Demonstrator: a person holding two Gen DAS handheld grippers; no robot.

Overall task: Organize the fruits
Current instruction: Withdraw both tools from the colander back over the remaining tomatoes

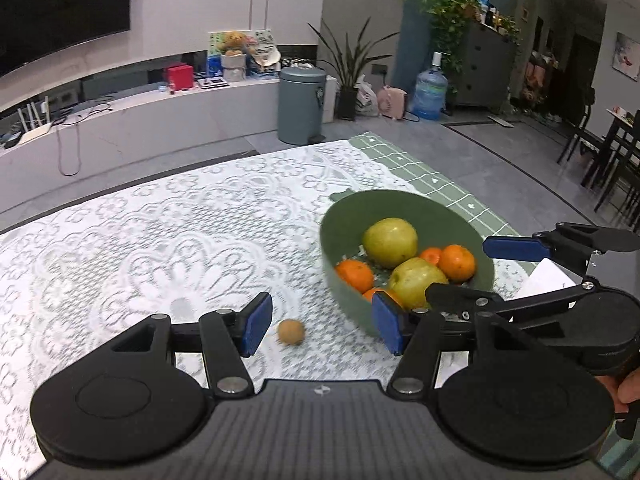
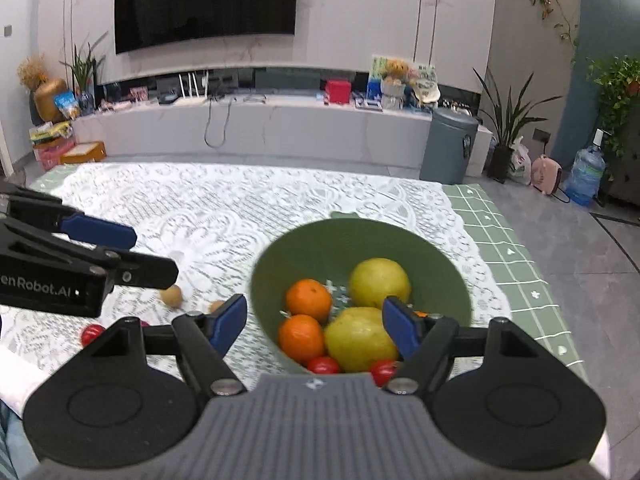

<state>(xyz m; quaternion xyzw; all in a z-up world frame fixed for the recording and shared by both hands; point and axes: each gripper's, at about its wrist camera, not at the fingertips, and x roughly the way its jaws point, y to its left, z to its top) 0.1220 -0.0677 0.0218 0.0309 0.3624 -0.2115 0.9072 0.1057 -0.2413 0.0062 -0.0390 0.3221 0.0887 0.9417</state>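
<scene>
- Left tool [image 1: 318, 330]: fingers spread apart, nothing between them, held low over the worktop [image 1: 120, 248] beside the bowl; the small brown fruit [image 1: 291, 332] lies on the lace cloth right in the gap ahead, so the pose reads as lining up a pick.
- Right tool [image 2: 314, 326]: fingers also apart and empty, hanging at the near rim of the green bowl [image 2: 448, 280]; likely there to drop or steady, cannot tell which.
- Near rim of bowl, right wrist view: two cherry tomatoes [image 2: 323, 365] sit low against the wall, small ones settled in the gaps under the bigger fruit.
- Bowl content: two yellow-green pears [image 2: 378, 282] and several oranges [image 2: 309, 300] piled together, so most fruit looks collected already.
- Loose on the cloth, left of the bowl: another red tomato [image 2: 92, 334] and a second brown fruit [image 2: 216, 306], partly hidden by the tool finger; judged as still to go in.
- Bowl stands near the right edge of the lace cloth, where the green checked cloth [image 2: 516, 248] shows; within reach of both tools.
- Far: bin [image 2: 448, 148], TV [image 2: 206, 2], plants; not task related.
</scene>
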